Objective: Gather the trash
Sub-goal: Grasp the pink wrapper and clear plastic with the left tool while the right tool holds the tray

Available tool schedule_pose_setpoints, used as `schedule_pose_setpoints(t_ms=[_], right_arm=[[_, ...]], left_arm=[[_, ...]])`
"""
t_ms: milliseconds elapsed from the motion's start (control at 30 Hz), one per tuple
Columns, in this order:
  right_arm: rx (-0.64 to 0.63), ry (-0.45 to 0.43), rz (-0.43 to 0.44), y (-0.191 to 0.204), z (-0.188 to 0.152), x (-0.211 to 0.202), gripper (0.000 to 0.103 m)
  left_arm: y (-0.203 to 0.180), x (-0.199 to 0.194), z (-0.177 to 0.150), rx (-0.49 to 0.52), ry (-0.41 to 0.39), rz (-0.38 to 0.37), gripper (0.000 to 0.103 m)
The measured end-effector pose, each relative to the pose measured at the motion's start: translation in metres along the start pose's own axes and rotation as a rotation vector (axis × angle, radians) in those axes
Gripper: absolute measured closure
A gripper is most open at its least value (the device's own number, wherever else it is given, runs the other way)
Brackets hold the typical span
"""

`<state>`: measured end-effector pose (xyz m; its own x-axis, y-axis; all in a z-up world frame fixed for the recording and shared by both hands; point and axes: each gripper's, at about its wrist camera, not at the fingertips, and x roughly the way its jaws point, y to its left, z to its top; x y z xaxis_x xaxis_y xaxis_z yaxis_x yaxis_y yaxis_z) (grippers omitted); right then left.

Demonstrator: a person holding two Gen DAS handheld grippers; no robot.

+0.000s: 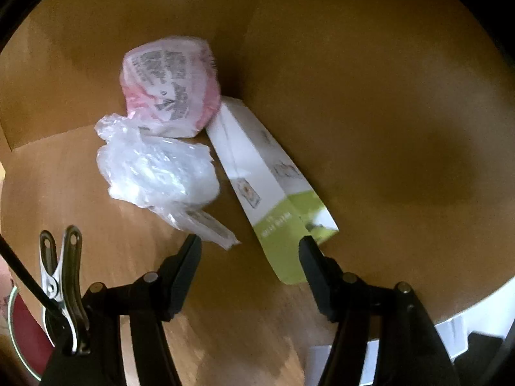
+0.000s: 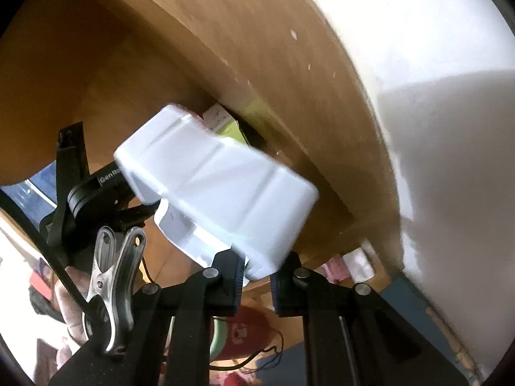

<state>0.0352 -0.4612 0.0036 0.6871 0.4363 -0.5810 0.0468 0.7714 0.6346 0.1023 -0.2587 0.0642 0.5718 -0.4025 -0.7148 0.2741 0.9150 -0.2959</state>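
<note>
Wooden tabletop [image 1: 370, 103], brown and shadowed toward its far side, carries three bits of rubbish grouped close together. Pink-and-white wrapper [image 1: 170, 87] with black print sits farthest out, bunched into a lump. Crumpled clear plastic bag [image 1: 154, 173] lies at about 7 o'clock from the wrapper and touches it. Flattened white carton [image 1: 270, 180] with a green end runs out from the wrapper toward 5 o'clock, its white end against the wrapper's edge.

Left gripper [image 1: 251, 247] hangs above the near edge of the pile, jaws wide apart with nothing clamped. Its left finger tip sits beside the tail of the plastic bag; its right finger tip overlaps the green end of the carton, contact unclear. Metal spring clip [image 1: 61, 276] is fixed to the gripper body at 9 o'clock from the jaws.

Right gripper [image 2: 259, 268] has its jaws drawn narrow, pinching the rim of a white plastic tray [image 2: 219, 177] that tilts up and away from the fingers. Beyond the tray, at 12 o'clock, a patch of green and white shows against the wood, too blurred to be sure of. Bright white wall [image 2: 434, 96] fills the 3 o'clock side. Another metal clip [image 2: 112, 286] rides the right gripper's body, with a hand [image 2: 69, 302] partly visible behind it.
</note>
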Motion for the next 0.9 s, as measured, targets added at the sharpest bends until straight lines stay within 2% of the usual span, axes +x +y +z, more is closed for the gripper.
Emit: schedule_pose_setpoints(t_ms=[100, 300, 500, 633, 733, 833, 900], right_arm=[[-0.018, -0.010, 0.004, -0.003, -0.005, -0.011, 0.089], [-0.026, 0.001, 0.039, 0.003, -0.007, -0.008, 0.089], [-0.013, 0.012, 0.052, 0.003, -0.005, -0.005, 0.089], [-0.012, 0.020, 0.053, 0.000, -0.005, -0.004, 0.089], [-0.015, 0.024, 0.050, -0.001, -0.005, -0.001, 0.089], [-0.015, 0.024, 0.044, -0.003, -0.005, 0.002, 0.089], [-0.007, 0.025, 0.048, -0.004, -0.004, 0.002, 0.088]], left_arm=[[0.000, -0.005, 0.007, 0.018, -0.023, 0.023, 0.037], [0.019, -0.017, 0.054, 0.048, -0.113, 0.149, 0.036], [0.045, 0.014, 0.098, 0.044, -0.100, 0.246, 0.036], [0.059, 0.032, 0.114, 0.059, -0.117, 0.310, 0.036], [0.065, 0.044, 0.127, 0.059, -0.142, 0.292, 0.035], [0.065, 0.051, 0.136, 0.069, -0.180, 0.247, 0.026], [0.065, 0.061, 0.141, 0.065, -0.181, 0.228, 0.025]])
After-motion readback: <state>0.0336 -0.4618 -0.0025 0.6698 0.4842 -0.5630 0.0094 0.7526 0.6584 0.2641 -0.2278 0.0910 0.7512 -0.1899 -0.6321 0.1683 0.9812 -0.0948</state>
